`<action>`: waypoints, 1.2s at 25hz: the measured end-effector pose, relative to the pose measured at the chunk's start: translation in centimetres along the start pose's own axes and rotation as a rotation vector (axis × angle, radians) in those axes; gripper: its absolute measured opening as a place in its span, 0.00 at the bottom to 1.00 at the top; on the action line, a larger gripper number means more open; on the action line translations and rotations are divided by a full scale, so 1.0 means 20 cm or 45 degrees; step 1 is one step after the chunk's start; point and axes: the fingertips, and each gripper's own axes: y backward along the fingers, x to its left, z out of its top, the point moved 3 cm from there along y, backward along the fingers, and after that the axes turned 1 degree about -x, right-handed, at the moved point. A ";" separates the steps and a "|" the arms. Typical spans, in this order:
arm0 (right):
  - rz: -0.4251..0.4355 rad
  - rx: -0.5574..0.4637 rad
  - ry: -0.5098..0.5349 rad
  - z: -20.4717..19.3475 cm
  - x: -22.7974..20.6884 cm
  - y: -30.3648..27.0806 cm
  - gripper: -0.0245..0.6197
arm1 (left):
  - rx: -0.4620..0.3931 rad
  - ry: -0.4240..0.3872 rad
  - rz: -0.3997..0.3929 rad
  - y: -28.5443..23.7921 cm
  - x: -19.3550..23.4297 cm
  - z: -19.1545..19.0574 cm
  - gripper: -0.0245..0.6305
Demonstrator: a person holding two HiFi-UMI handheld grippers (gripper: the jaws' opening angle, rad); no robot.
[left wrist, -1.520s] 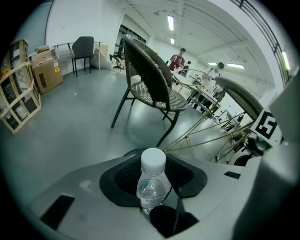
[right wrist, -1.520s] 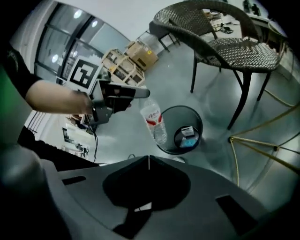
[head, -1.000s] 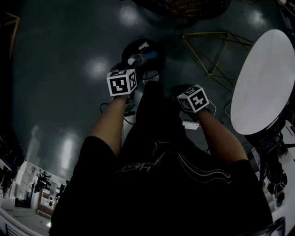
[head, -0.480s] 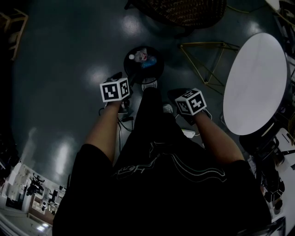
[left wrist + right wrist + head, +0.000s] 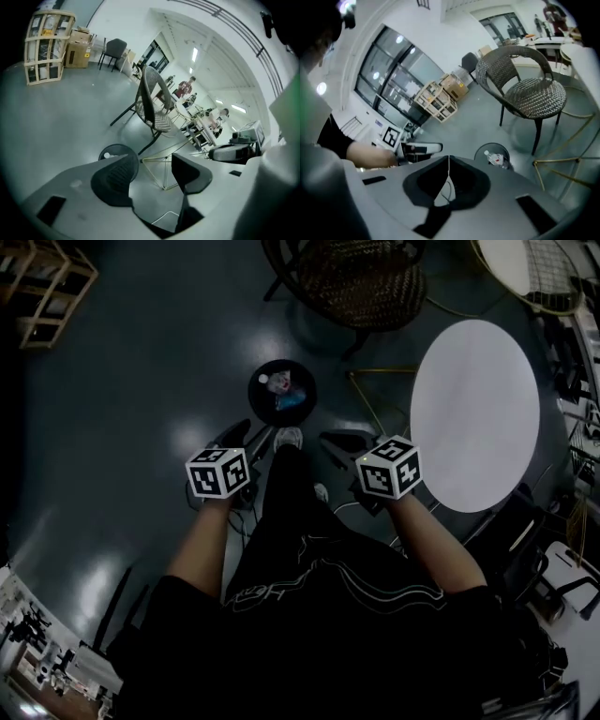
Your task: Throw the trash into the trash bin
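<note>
Left gripper (image 5: 154, 165): jaws apart, just narrowing, empty; right gripper (image 5: 449, 161): jaws together (empty); trash bin (image 5: 256, 397) holds bottle (image 5: 497, 160)

An open workspace, part office, part lab. Strip lights (image 5: 194, 54), desks (image 5: 202, 123), a crate (image 5: 48, 47) and boxes (image 5: 77, 51) mark it.

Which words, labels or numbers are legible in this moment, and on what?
No text is legible.
Shirt: pale print, too dim to read.
Cardboard box: label too small.
Bottle: label blurred.
Left cube, right cube: square patterns, no letters.
</note>
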 end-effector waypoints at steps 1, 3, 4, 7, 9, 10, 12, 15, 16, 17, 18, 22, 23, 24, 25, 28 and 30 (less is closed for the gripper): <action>0.025 -0.057 -0.046 0.05 0.03 0.06 0.09 | -0.050 -0.004 -0.022 0.05 -0.07 0.02 0.42; 0.082 -0.168 -0.129 0.14 0.12 0.19 0.09 | -0.119 -0.026 -0.079 0.15 -0.20 0.02 0.41; 0.104 -0.217 -0.140 0.17 0.18 0.26 0.09 | -0.137 -0.044 -0.113 0.21 -0.28 0.02 0.40; 0.124 -0.316 -0.082 0.18 0.35 0.47 0.09 | -0.165 -0.124 -0.217 0.39 -0.54 -0.02 0.37; 0.118 -0.370 -0.007 0.16 0.45 0.63 0.09 | -0.200 -0.173 -0.288 0.53 -0.72 -0.01 0.33; 0.111 -0.395 0.036 0.15 0.50 0.70 0.09 | -0.226 -0.192 -0.324 0.60 -0.81 0.00 0.31; 0.102 -0.439 0.112 0.12 0.60 0.85 0.09 | -0.294 -0.239 -0.386 0.74 -0.98 0.04 0.22; 0.099 -0.517 0.182 0.11 0.74 1.05 0.09 | -0.399 -0.371 -0.460 0.95 -1.25 0.11 0.11; 0.105 -0.547 0.200 0.11 0.79 1.11 0.09 | -0.431 -0.420 -0.482 1.02 -1.34 0.14 0.09; 0.117 -0.574 0.222 0.12 0.84 1.17 0.09 | -0.462 -0.468 -0.502 1.07 -1.43 0.16 0.07; 0.134 -0.598 0.254 0.12 0.90 1.23 0.09 | -0.488 -0.513 -0.522 1.12 -1.51 0.18 0.05; 0.183 -0.650 0.469 0.13 1.16 1.46 0.09 | -0.535 -0.634 -0.594 1.28 -1.79 0.21 0.05; 0.183 -0.672 0.515 0.14 1.21 1.52 0.09 | -0.548 -0.654 -0.615 1.32 -1.84 0.24 0.05; 0.179 -0.698 0.550 0.16 1.25 1.57 0.09 | -0.565 -0.676 -0.638 1.36 -1.89 0.26 0.05; 0.174 -0.724 0.573 0.18 1.28 1.62 0.09 | -0.581 -0.698 -0.659 1.40 -1.94 0.28 0.05; 0.172 -0.787 0.583 0.18 1.36 1.73 0.09 | -0.596 -0.744 -0.694 1.51 -2.06 0.27 0.05; 0.174 -0.817 0.586 0.16 1.40 1.78 0.09 | -0.603 -0.767 -0.710 1.56 -2.11 0.24 0.05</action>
